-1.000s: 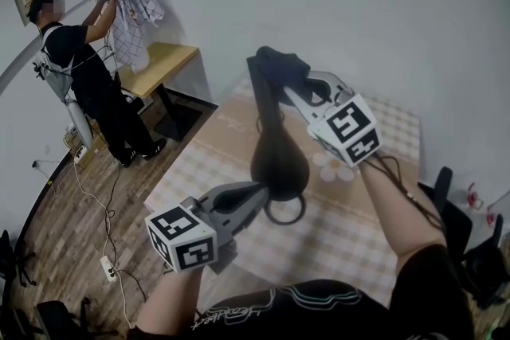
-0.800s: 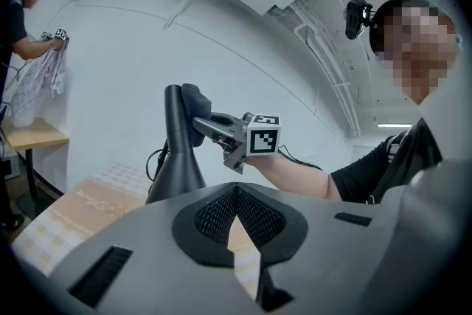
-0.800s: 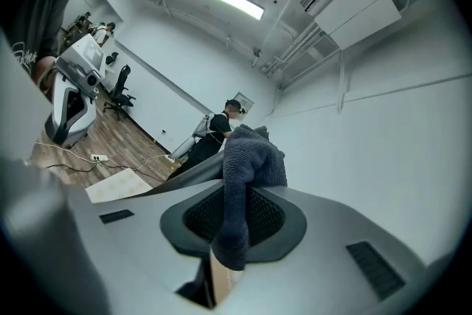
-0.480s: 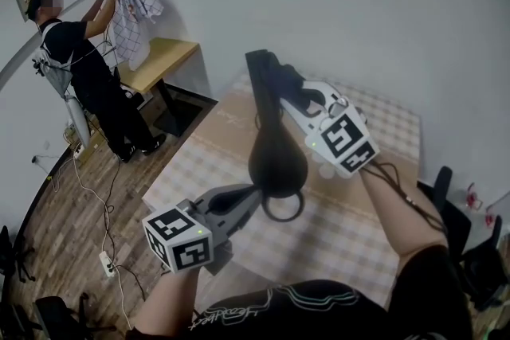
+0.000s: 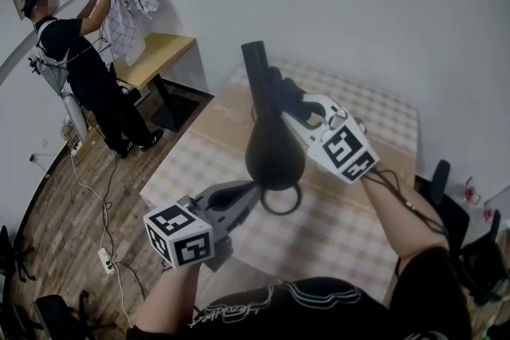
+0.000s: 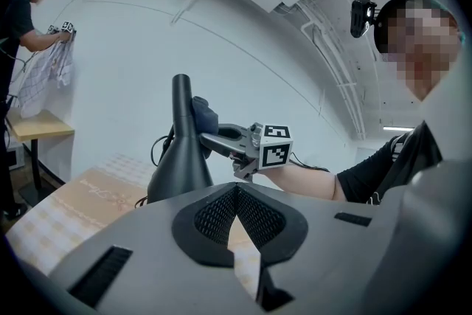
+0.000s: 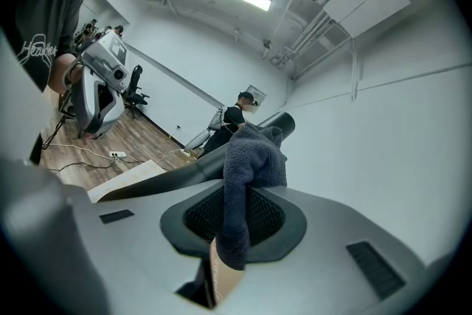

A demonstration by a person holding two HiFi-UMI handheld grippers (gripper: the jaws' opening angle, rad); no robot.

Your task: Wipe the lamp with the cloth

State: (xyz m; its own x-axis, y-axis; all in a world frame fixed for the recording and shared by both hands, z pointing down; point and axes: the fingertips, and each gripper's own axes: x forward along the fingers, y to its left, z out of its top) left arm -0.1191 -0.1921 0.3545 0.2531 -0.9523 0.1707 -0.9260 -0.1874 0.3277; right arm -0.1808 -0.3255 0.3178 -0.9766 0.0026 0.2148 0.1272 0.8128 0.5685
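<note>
Your right gripper (image 5: 293, 109) pinches the dark cloth (image 7: 251, 158) against the neck of the black lamp (image 5: 273, 151); your left gripper (image 5: 253, 192), jaws pressed together and empty, is beside its cone

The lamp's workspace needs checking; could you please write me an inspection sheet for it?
Surface: checked table with a tan band across it.
Job's things: black lamp upright; dark cloth against its stem near the top.
Clutter: nothing seen.
Grippers: right gripper shut on the cloth; left gripper shut, nothing seen in it, tips by the lamp's foot.
Cables: black loop at the lamp's foot; lead from the right gripper; white cable and power strip on the floor.
Surroundings: white wall; wooden floor; another person holds fabric to the wall beside a wooden desk; black chairs at right.
</note>
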